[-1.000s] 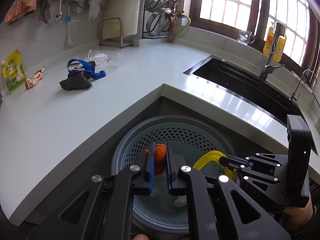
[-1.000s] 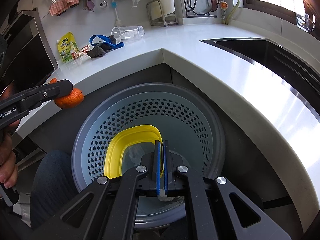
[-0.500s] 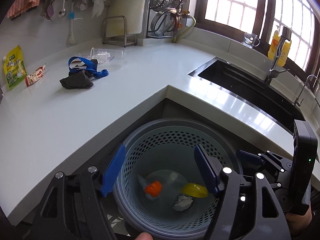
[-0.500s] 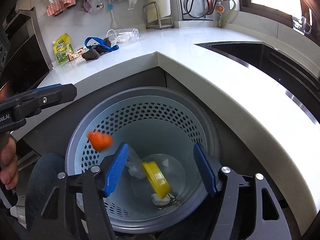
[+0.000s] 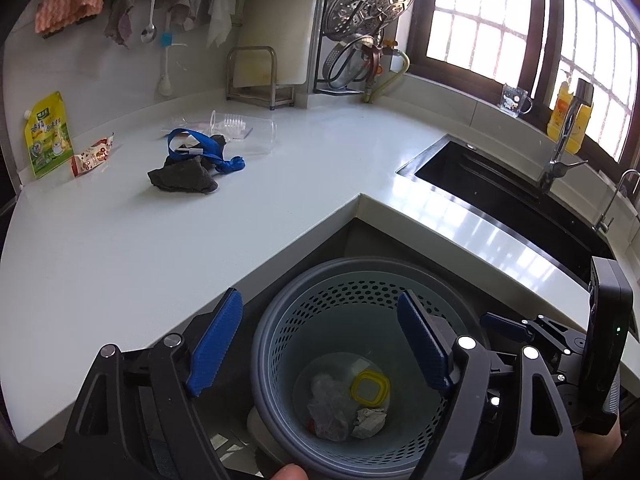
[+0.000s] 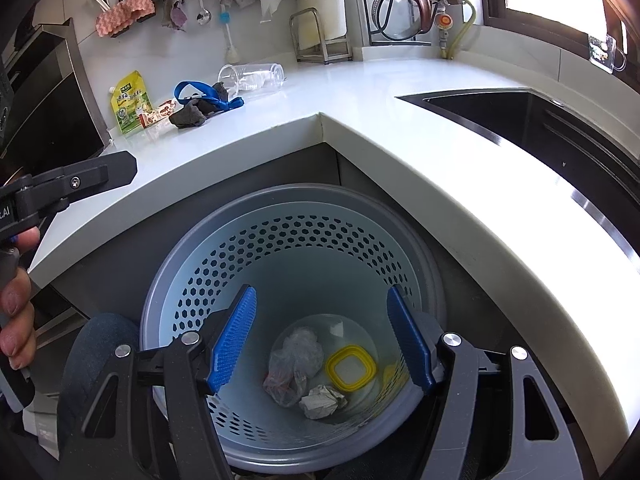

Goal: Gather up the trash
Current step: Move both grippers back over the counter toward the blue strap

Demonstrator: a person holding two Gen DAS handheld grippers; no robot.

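Trash point(image 6: 316, 368) at bin point(image 6: 304, 216) bottom — below both grippers point(image 5: 320, 344) point(image 6: 322, 338), jaws spread, nothing between.

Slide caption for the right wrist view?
Open right gripper above the perforated bin holding a yellow lid and crumpled trash.

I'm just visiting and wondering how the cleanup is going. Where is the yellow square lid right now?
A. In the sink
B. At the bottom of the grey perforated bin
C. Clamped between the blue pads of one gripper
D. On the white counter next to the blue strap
B. The yellow square lid lies on the floor of the bin, beside crumpled paper and a clear plastic bag.
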